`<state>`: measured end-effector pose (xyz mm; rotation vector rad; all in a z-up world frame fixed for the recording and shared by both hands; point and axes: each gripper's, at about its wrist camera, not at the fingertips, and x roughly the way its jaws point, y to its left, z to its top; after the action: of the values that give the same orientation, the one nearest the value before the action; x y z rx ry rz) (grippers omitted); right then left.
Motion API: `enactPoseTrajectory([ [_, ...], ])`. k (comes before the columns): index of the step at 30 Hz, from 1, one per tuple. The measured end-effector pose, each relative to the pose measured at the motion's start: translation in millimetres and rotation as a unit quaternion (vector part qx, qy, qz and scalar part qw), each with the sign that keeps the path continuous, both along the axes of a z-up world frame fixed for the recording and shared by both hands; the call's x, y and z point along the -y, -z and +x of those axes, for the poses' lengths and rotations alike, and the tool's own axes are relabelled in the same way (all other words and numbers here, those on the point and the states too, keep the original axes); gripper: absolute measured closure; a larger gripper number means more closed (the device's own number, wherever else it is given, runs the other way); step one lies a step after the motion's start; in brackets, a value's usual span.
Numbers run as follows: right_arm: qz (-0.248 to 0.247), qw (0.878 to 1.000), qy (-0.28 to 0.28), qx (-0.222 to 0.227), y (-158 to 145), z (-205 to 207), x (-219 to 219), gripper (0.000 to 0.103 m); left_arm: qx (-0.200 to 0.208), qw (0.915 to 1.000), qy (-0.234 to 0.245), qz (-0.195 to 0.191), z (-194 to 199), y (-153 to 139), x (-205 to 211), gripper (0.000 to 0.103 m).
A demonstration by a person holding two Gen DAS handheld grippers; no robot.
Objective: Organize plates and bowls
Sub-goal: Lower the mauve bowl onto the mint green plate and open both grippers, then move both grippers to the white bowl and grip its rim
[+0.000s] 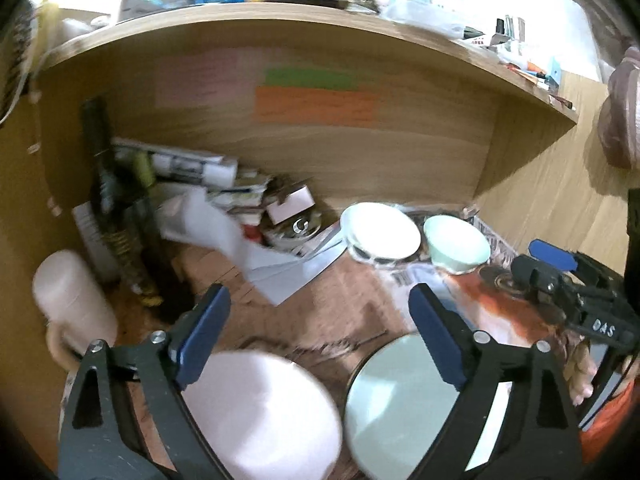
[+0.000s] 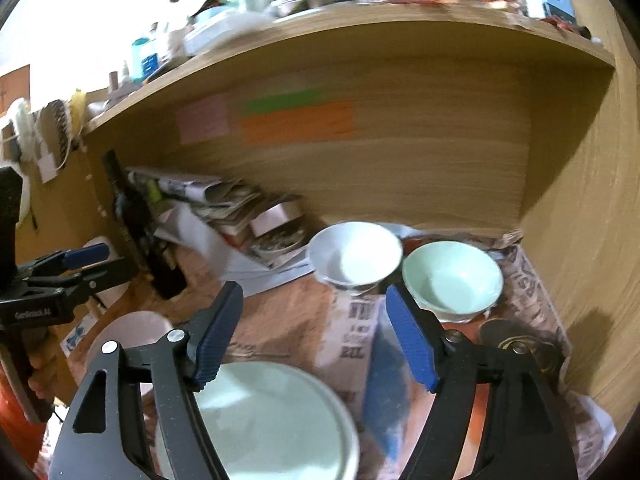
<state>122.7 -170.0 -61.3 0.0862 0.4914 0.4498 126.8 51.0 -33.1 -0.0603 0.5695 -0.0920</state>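
Pale green and white crockery sits on newspaper under a wooden shelf — a white bowl at the far side with a mint bowl just to its right, touching or nearly so. Nearer lie a mint plate and, left of it, a pink plate. The left gripper and right gripper both hover with fingers spread apart, holding nothing.

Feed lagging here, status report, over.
Left gripper and right gripper open, empty. Pale green plate, pink plate below; white bowl, green bowl behind. Nothing blocking.
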Motion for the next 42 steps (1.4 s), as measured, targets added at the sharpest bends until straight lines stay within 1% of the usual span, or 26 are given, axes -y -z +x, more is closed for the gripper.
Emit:
enactPoseTrajectory([
  [5, 0.011, 1.000, 0.006, -0.005, 2, 19, 18, 0.032, -0.015, 0.9998, 0.015, -0.004, 40, -3, 32, 0.011],
  [10, 0.013, 1.000, 0.013, -0.014, 9, 44, 28, 0.031, -0.046, 0.9988, 0.017, -0.001, 89, 6, 55, 0.011],
  [16, 0.003, 0.999, 0.013, -0.037, 23, 75, 31, 0.031, -0.099, 0.9949, 0.017, 0.013, 148, 28, 66, 0.011],
  [18, -0.002, 0.999, 0.013, -0.046, 29, 86, 30, 0.031, -0.125, 0.9920, 0.016, 0.009, 169, 40, 67, 0.011],
  [22, -0.010, 0.998, 0.012, -0.064, 40, 104, 29, 0.031, -0.158, 0.9873, 0.010, 0.016, 198, 58, 71, 0.013],
  [25, -0.011, 0.997, 0.009, -0.079, 48, 115, 27, 0.031, -0.187, 0.9820, 0.012, 0.021, 220, 74, 74, 0.020],
  [28, -0.010, 0.996, 0.007, -0.092, 56, 122, 27, 0.031, -0.218, 0.9755, 0.013, 0.024, 240, 89, 76, 0.033],
  [30, -0.009, 0.995, 0.006, -0.097, 60, 126, 27, 0.031, -0.236, 0.9712, 0.018, 0.027, 250, 99, 78, 0.045],
  [32, -0.009, 0.995, 0.005, -0.101, 62, 129, 27, 0.031, -0.249, 0.9677, 0.024, 0.029, 255, 106, 80, 0.052],
  [34, -0.009, 0.994, 0.004, -0.105, 65, 130, 27, 0.031, -0.259, 0.9652, 0.029, 0.025, 259, 112, 82, 0.056],
  [35, -0.010, 0.994, 0.003, -0.106, 66, 132, 27, 0.031, -0.262, 0.9642, 0.031, 0.022, 260, 114, 82, 0.062],
  [37, -0.011, 0.994, 0.004, -0.109, 68, 134, 26, 0.031, -0.270, 0.9620, 0.037, 0.017, 265, 119, 83, 0.068],
  [39, -0.012, 0.993, 0.005, -0.113, 71, 136, 25, 0.031, -0.273, 0.9610, 0.042, 0.014, 267, 121, 84, 0.077],
  [42, -0.018, 0.993, 0.005, -0.119, 74, 137, 24, 0.031, -0.272, 0.9611, 0.044, 0.024, 266, 122, 87, 0.078],
])
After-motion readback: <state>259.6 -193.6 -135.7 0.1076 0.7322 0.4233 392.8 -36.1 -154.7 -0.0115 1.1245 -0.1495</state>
